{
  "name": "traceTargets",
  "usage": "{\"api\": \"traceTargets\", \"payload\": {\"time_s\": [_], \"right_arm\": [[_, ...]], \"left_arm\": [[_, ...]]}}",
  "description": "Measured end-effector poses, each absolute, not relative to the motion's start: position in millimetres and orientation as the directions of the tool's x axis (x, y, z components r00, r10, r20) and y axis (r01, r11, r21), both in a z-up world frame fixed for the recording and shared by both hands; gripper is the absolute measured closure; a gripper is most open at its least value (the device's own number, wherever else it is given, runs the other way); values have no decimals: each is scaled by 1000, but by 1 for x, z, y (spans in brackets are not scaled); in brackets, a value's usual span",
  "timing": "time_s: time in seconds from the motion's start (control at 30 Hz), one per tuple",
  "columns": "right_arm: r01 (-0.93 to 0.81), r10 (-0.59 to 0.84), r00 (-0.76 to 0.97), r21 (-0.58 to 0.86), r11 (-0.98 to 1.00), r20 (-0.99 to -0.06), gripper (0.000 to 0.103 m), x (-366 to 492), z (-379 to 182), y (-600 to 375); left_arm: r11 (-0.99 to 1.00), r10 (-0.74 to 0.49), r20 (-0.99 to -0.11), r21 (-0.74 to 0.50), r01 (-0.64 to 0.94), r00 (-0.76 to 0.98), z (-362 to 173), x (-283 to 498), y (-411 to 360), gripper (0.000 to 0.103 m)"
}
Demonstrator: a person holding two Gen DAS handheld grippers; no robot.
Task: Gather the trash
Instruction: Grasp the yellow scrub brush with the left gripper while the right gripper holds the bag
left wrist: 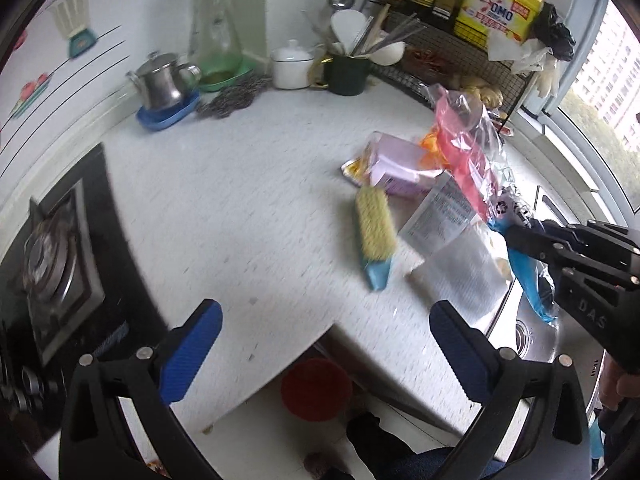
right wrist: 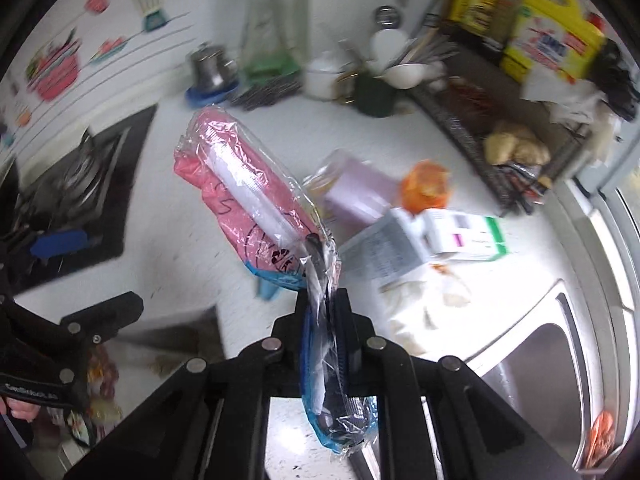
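My right gripper [right wrist: 323,304] is shut on the blue end of a pink, clear and blue plastic wrapper [right wrist: 248,192], which hangs lifted above the white counter [right wrist: 188,240]. In the left wrist view the same wrapper [left wrist: 466,152] sticks up from the right gripper [left wrist: 512,237] at the right. My left gripper [left wrist: 324,344] is open and holds nothing, over the counter's front corner. More trash lies on the counter: a yellow and blue wrapper [left wrist: 374,236], a lilac box [left wrist: 396,168], a clear printed packet [left wrist: 436,216], an orange wrapper [right wrist: 426,188] and a white and green box [right wrist: 464,236].
A red bin [left wrist: 316,388] stands on the floor below the counter's corner. The gas hob [left wrist: 52,264] is at the left and the steel sink [right wrist: 540,360] at the right. Along the back stand a kettle [left wrist: 160,80], a glass jug [left wrist: 216,28], a utensil cup [left wrist: 346,74] and a wire rack with bottles [left wrist: 460,12].
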State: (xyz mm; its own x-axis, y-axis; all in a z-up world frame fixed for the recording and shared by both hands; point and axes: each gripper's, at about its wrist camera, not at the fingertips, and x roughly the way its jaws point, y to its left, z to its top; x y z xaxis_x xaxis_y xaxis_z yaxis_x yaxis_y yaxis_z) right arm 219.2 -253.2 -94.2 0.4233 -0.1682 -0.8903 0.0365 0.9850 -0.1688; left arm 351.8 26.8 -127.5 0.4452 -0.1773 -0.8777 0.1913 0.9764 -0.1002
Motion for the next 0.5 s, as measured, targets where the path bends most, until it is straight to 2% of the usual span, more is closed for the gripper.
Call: {"api": "traceTargets", "payload": {"time_s": [0.27, 0.43, 0.5], "right_arm": [[96, -207, 386, -184, 978, -899, 93, 249, -117, -274], [100, -194, 353, -169, 980, -915, 93, 271, -131, -290], [99, -201, 356, -177, 979, -913, 93, 274, -135, -293]], "left_arm": [[962, -190, -905, -95, 256, 381, -158, 404, -11, 0], [955, -237, -917, -159, 251, 321, -183, 432, -22, 0], [956, -222, -923, -143, 255, 313, -192, 438, -25, 0]]}}
